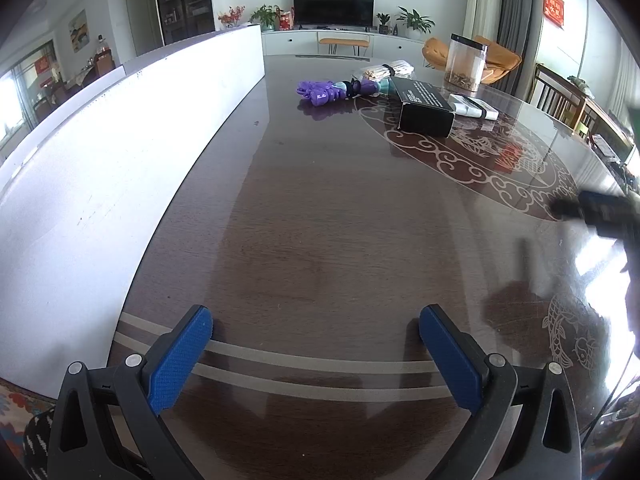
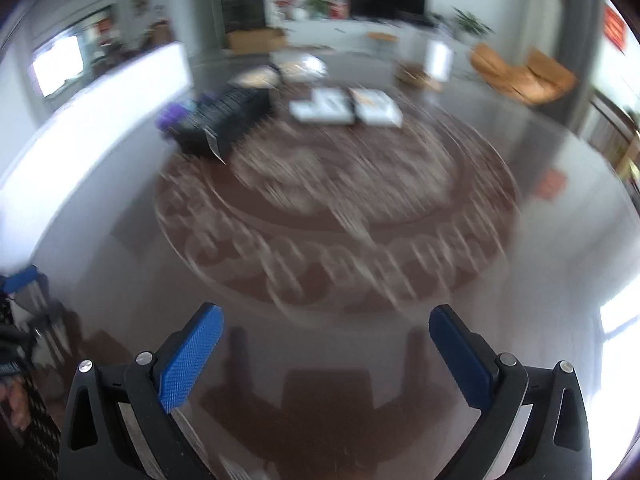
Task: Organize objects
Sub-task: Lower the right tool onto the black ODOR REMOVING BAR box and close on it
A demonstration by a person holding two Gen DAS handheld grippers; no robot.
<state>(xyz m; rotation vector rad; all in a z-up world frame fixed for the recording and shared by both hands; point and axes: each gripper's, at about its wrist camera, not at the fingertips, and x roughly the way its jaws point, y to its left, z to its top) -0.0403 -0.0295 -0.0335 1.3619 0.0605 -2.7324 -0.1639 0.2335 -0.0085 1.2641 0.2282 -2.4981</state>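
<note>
My left gripper is open and empty, low over the dark glossy table. Far ahead lie a purple toy, a black box, a white packet, a bundle of pale sticks and a clear jar. My right gripper is open and empty; its view is blurred by motion. There I see the black box, the purple toy behind it and white packets farther off. The right gripper also shows blurred in the left wrist view.
A long white board runs along the table's left side. An ornate round pattern marks the table's middle. Orange chairs and a TV cabinet stand beyond the far edge.
</note>
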